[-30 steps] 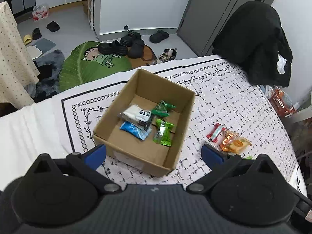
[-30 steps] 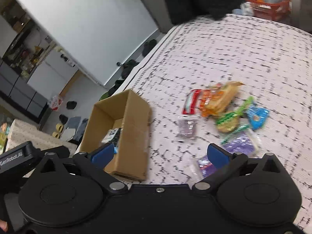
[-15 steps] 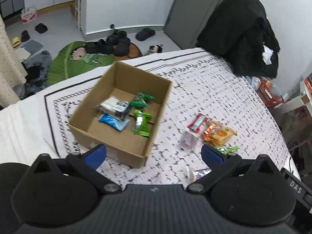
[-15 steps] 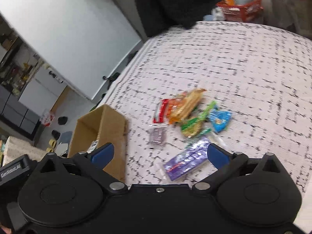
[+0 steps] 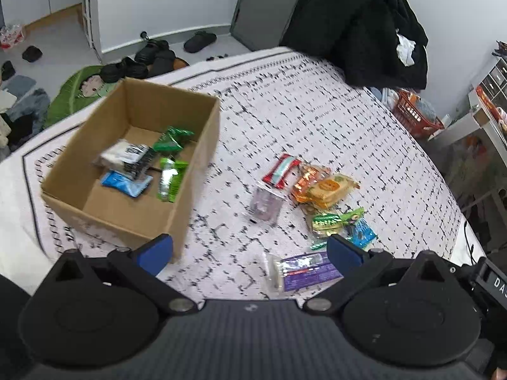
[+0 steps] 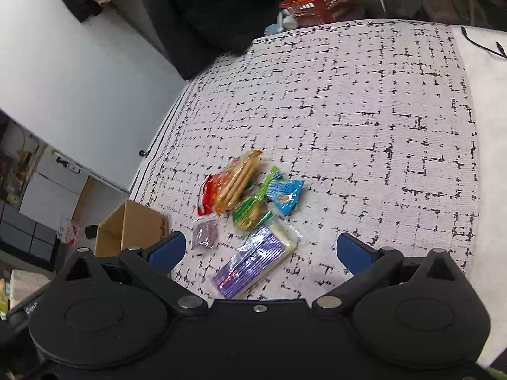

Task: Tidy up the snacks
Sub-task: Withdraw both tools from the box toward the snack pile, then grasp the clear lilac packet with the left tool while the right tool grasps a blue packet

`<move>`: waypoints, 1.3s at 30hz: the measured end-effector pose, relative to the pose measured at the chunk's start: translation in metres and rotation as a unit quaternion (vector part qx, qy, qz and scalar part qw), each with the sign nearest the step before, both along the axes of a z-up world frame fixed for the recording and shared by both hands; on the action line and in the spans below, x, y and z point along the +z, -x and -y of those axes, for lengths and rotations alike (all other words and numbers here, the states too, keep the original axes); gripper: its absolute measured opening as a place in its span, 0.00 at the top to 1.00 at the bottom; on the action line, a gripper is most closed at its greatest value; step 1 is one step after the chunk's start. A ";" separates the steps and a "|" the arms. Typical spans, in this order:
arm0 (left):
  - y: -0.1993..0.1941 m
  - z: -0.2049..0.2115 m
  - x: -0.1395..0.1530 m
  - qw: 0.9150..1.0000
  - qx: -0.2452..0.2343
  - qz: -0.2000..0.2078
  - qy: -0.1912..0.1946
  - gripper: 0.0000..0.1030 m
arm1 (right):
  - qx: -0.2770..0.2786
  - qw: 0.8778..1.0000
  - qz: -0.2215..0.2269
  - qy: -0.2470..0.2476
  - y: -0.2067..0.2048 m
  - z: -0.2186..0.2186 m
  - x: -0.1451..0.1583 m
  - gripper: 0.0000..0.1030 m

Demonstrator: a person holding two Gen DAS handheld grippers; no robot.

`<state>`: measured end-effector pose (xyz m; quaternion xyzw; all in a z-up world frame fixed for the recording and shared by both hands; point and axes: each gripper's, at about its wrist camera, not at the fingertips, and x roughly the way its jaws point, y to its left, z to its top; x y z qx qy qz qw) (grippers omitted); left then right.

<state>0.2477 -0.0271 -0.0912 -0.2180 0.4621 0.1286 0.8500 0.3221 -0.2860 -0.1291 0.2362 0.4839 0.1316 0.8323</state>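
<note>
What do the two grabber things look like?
Both look alike: the left gripper and right gripper each have a black body with two round discs, silver screws, angled black arms and blue fingertip pads. White lettering marks the casing.

A black coat [image 5: 355, 22] is hanging beyond the surface [image 5: 317, 110], against a grey door [image 5: 263, 3] and pale walls. Dark slippers [image 5: 149, 60] are lying on the floor beside a green rug [image 5: 73, 91]; a red basket [image 5: 415, 114] is sitting at right.
</note>
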 end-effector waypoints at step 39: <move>-0.110 -0.006 -0.108 0.999 -0.033 -0.027 0.033 0.40 | -0.048 0.992 -0.106 -0.040 -0.099 -0.022 -0.090 0.38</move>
